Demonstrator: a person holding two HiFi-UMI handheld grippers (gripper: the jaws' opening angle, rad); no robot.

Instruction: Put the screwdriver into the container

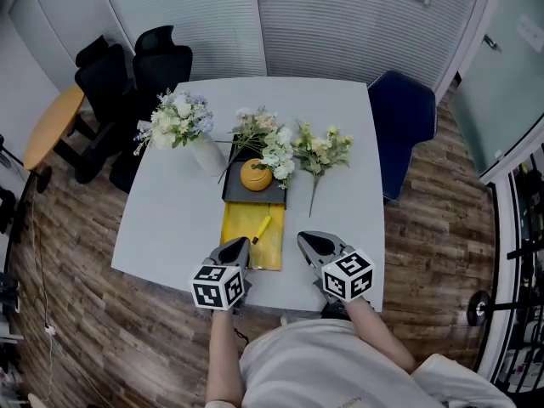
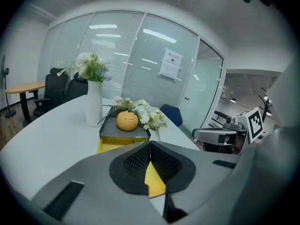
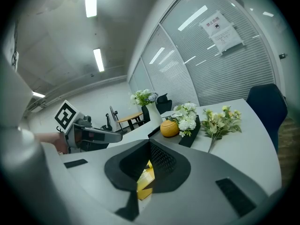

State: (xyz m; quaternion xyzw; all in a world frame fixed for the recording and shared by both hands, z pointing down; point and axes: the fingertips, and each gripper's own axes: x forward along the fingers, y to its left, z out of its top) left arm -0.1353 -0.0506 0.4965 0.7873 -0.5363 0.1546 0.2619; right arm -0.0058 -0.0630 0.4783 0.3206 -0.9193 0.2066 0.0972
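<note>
On the white bench (image 1: 170, 219) a shallow yellow container (image 1: 236, 232) lies near the front edge, and the screwdriver (image 1: 261, 226), with its yellow handle, lies inside it, slanted toward the container's right side. The left hand-held gripper (image 1: 239, 246) hovers over the near left corner of the container; in the left gripper view its jaws (image 2: 150, 143) meet at the tips with nothing clamped between them, and only a sliver of the yellow container shows through the gap lower down. The right hand-held gripper (image 1: 308, 241) sits just to the right of the container, over bare bench; in the right gripper view its jaws (image 3: 149, 143) are likewise pressed together at the tips and hold nothing, with yellow visible beneath them. Neither hand-held gripper touches the screwdriver. Directly behind the container, touching its far edge, is a dark grey tray (image 1: 238, 194) carrying a round orange pot (image 1: 256, 175) and a bunch of white flowers (image 1: 279, 155). To the left of the tray stands a white vase (image 1: 206, 155) filled with pale blooms, and a loose spray of yellowish flowers (image 1: 321, 151) lies on the bench to the tray's right. A blue chair (image 1: 401, 117) stands at the right side of the bench, black office chairs (image 1: 136, 70) at the far left
</note>
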